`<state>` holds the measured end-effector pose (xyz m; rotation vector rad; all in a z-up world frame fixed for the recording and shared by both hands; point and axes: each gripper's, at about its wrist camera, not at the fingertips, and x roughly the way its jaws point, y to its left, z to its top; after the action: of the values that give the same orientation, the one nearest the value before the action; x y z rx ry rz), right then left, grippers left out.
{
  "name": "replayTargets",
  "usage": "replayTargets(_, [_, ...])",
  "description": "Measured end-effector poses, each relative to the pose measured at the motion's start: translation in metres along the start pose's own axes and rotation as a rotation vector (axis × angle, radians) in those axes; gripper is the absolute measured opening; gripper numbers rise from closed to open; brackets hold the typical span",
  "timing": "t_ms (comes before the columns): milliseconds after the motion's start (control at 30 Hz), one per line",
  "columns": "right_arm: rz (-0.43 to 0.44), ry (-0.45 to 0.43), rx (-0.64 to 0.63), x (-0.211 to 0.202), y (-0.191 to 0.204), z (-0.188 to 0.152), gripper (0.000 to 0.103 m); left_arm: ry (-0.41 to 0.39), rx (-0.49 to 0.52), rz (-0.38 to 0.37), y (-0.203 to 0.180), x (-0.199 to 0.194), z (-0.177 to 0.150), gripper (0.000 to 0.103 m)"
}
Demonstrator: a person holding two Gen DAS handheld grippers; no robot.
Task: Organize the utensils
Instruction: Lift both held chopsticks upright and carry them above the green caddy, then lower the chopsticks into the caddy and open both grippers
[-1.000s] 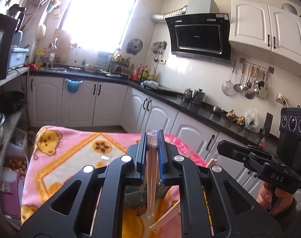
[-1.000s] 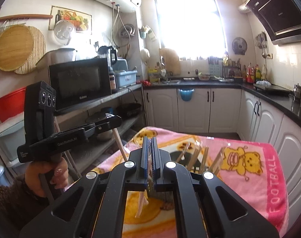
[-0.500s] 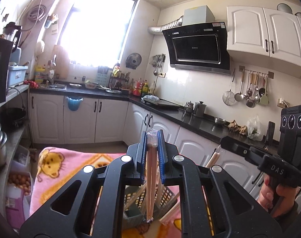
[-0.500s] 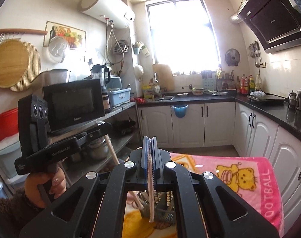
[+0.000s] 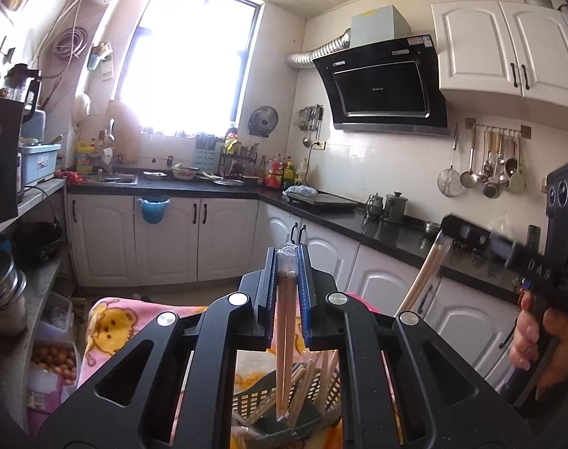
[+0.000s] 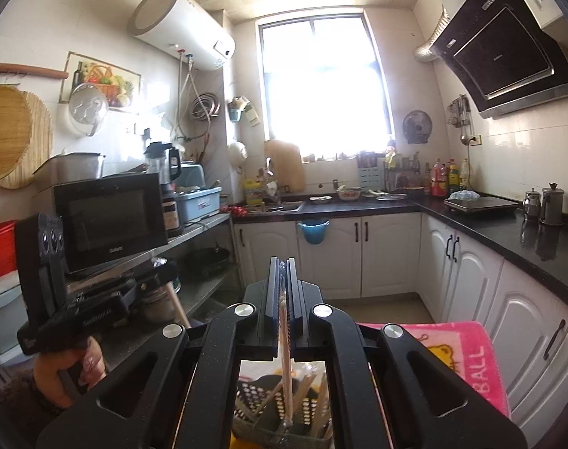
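My left gripper [image 5: 288, 258] is shut on a plastic-wrapped pair of wooden chopsticks [image 5: 285, 336] that hangs down above a dark green slotted basket [image 5: 254, 400]. Several more chopsticks stand in that basket. My right gripper [image 6: 282, 262] is shut on another wrapped pair of chopsticks [image 6: 285, 340], its lower end over the same basket [image 6: 254, 393]. In the left wrist view the right gripper [image 5: 446, 230] shows at the right with its chopsticks [image 5: 422, 280] slanting down. In the right wrist view the left gripper [image 6: 166, 267] is at the left.
The basket sits on a pink bear-print blanket [image 5: 111, 321] [image 6: 467, 351]. White cabinets under a black counter [image 6: 515, 232] run along the right. A steel shelf with a microwave [image 6: 108, 220] stands on the left, a box of eggs [image 5: 54, 359] below it.
Both grippers have risen and tipped upward with their chopsticks still clamped. The blanket has sunk lower in both views, and the basket now shows under the hanging chopstick ends.
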<state>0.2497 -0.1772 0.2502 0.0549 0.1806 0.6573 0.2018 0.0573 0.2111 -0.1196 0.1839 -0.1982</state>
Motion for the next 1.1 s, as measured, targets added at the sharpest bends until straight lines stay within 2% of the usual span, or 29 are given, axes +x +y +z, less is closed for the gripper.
replayTargets(267, [-0.020,0.011,0.014,0.017,-0.013,-0.005,0.003,0.039,-0.008,0.027,0.002,0.023,-0.011,0.007])
replayTargets(733, [-0.012,0.107,0.020,0.055,-0.012,-0.047,0.003,0.111,-0.034,0.053,0.011,0.046,-0.049,0.007])
replayTargets(1100, [-0.027,0.180,0.018,0.074,-0.007,-0.084,0.004,0.172,-0.054,0.036,0.011,0.058,-0.080,0.007])
